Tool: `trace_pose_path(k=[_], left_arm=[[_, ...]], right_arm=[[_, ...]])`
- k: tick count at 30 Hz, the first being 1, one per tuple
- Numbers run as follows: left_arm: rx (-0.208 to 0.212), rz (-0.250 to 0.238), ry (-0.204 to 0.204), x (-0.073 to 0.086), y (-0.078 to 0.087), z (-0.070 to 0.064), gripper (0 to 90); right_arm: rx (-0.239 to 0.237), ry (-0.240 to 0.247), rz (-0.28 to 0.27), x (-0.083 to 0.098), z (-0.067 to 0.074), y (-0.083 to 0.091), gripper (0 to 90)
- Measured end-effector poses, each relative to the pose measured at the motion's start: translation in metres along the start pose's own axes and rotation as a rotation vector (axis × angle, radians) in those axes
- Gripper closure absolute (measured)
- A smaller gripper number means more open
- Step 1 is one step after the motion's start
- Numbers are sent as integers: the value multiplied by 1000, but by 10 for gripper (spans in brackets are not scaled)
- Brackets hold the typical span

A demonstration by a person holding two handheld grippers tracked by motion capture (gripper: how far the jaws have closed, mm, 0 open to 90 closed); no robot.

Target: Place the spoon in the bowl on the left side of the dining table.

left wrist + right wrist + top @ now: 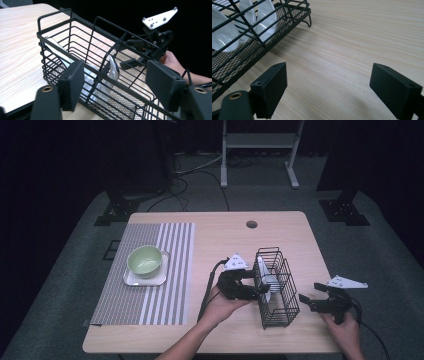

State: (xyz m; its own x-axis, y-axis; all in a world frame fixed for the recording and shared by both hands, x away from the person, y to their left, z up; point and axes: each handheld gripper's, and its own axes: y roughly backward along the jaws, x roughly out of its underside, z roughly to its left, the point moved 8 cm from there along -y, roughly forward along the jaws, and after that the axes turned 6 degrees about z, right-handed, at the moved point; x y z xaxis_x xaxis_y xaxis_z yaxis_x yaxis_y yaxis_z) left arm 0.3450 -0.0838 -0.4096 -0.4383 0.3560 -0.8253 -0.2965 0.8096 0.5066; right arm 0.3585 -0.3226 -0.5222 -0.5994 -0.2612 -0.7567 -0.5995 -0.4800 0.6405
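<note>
2 white plates (pixel 113 71) in wire rack (pixel 276 287); left gripper (pixel 115 82) seemingly clear.

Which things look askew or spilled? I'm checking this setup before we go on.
Nothing stands out. The white dishes lean in the wire rack, as dishes do; the green bowl sits upright on its white plate.

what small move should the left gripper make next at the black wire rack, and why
Probably close the left gripper onto the top rim wire of the black wire rack. Its jaws straddle that rim without pressing on it, the white dishes stand inside, and the right gripper hangs open over bare table, clear of the rack.
</note>
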Motion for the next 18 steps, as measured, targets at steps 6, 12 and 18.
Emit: trace_pose_path(k=[6, 12, 18], left_arm=[[-18, -7, -6, -1, -1, 1, 436], [-30, -11, -13, -2, -1, 1, 545], [-30, -8, -15, -1, -3, 2, 584]], right_arm=[[-1, 0, 0, 0, 0, 0, 134], [-2, 1, 0, 0, 0, 0, 134], [-3, 0, 0, 0, 0, 0, 134]])
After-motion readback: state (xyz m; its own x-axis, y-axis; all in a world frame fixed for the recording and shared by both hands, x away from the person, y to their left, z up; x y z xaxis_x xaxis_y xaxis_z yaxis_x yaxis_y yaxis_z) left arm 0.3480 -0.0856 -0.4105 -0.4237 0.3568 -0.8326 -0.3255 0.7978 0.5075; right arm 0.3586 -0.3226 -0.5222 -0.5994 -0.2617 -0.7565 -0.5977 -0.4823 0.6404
